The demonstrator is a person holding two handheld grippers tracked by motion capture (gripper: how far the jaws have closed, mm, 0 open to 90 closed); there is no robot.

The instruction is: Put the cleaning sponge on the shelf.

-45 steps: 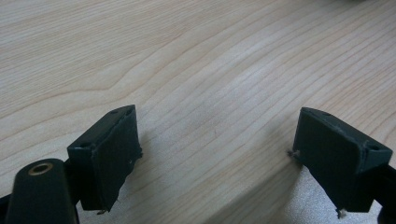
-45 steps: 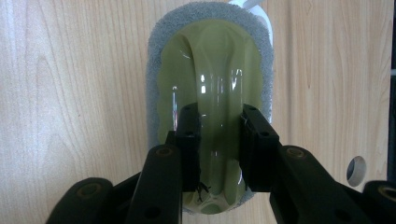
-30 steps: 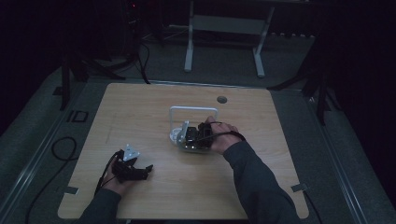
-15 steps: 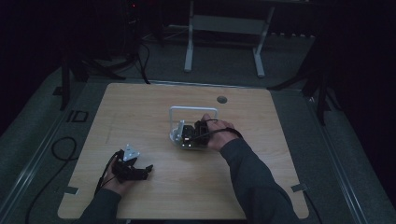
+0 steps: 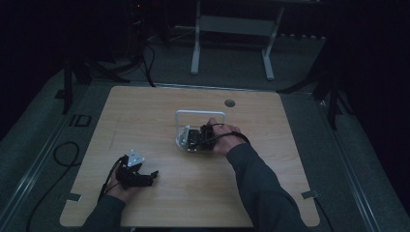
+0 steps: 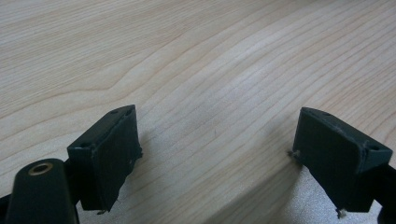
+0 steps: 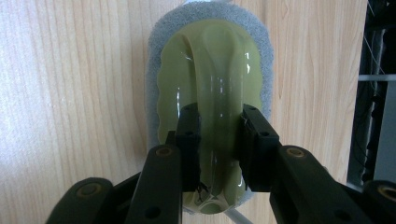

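A grasp is in hand: the right hand-held gripper [image 7: 218, 140] is clamped on the scrubber's [image 7: 210, 60] green ridge, mid-counter [image 5: 145, 111]. A lift seems due. The left hand-held gripper [image 6: 219, 158], jaws apart, is rested nearer the counter's front-left corner.

Dim room, dark walls. Light wood table [image 5: 145, 111] w/ a round hole [image 5: 229, 103] near far edge, on grey floor [image 5: 43, 145]. White frame legs [image 5: 196, 43] behind; black cables [image 5: 63, 154] at left.
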